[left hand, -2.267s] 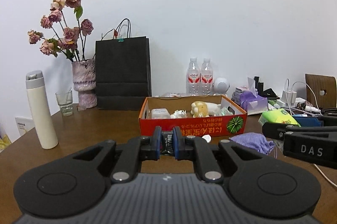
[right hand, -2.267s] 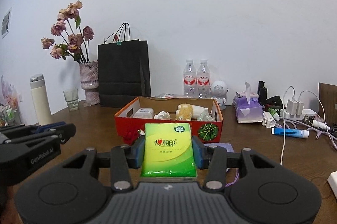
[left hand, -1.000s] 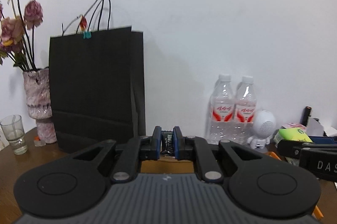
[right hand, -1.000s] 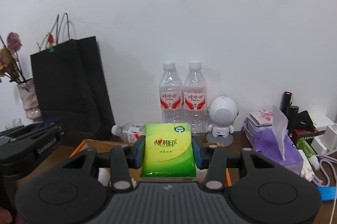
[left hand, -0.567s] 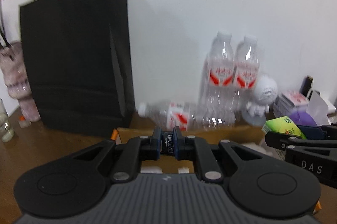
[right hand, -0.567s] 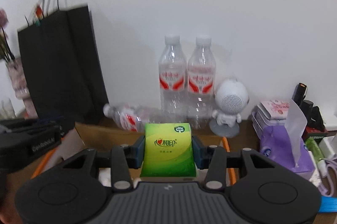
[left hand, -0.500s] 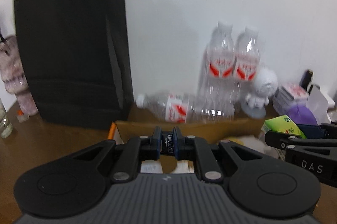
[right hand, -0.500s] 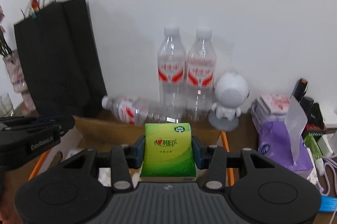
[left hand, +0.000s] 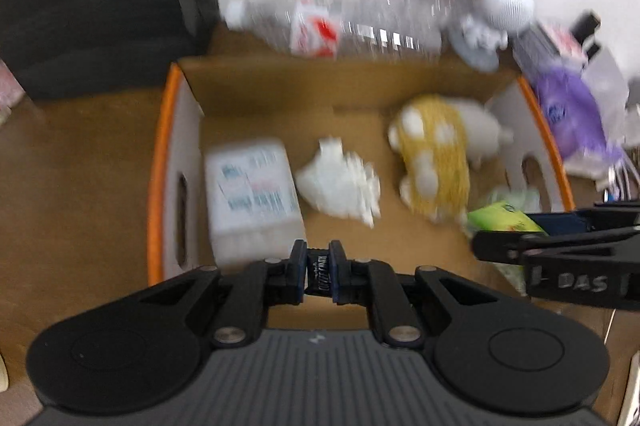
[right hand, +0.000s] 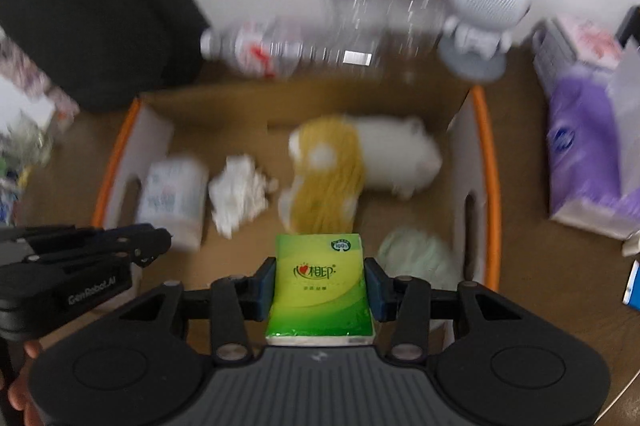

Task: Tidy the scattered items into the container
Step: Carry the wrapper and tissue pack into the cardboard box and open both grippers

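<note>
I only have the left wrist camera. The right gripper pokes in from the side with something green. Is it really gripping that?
Observer: Yes. The right wrist view shows the right gripper shut on a green tissue pack, one pad on each long edge.
Operator: Where is it over the box?
Observer: Over the near part of the box, with the yellow-and-white plush toy just beyond the pack's tip.
Operator: Anything close on its right side?
Observer: A pale green bundle lies in the box's near right corner, beside the pack.
</note>
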Motion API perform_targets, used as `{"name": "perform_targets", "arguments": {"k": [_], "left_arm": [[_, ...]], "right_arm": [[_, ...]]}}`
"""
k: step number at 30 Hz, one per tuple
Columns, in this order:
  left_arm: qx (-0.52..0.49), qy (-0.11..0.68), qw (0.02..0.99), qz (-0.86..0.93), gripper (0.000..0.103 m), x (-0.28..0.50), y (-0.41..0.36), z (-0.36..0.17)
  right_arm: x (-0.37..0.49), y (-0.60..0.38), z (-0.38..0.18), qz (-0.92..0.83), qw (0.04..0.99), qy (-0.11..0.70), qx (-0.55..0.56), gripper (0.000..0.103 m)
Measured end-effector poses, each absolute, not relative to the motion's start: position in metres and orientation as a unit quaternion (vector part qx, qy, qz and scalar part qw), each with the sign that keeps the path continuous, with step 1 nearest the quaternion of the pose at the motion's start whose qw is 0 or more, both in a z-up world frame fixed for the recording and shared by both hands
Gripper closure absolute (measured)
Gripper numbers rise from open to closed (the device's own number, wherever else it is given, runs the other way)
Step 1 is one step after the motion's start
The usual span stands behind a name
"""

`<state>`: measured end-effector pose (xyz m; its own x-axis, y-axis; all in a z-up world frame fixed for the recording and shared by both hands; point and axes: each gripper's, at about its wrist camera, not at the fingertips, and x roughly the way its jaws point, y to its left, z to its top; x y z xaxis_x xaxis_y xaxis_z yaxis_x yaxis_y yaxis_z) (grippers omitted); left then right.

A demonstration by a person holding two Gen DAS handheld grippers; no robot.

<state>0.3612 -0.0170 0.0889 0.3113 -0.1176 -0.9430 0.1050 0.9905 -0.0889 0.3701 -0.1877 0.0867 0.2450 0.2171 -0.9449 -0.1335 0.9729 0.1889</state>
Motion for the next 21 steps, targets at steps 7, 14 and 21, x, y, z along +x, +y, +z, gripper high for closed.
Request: {"name": "perform_targets", "arguments": {"k": [7, 14, 21], "left_arm": [[0.022, 0.613, 0.787, -0.063, 0.091, 0.353, -0.021, 0.061], [0.011, 0.629, 0.776, -0.046, 0.089, 0.357, -0.014, 0.047], [0.029, 0.613, 0.789, -0.033, 0.035, 0.355, -0.013, 0.066]], "right_arm": [[0.369, -0.161, 0.051, 0.096, 0.771, 0.629, 0.017, 0.059], [0.370, -0.147, 0.036, 0.086, 0.771, 0.630, 0.010, 0.056], [0.367, -0.151, 0.058, 0.073, 0.776, 0.627, 0.006, 0.051]]}}
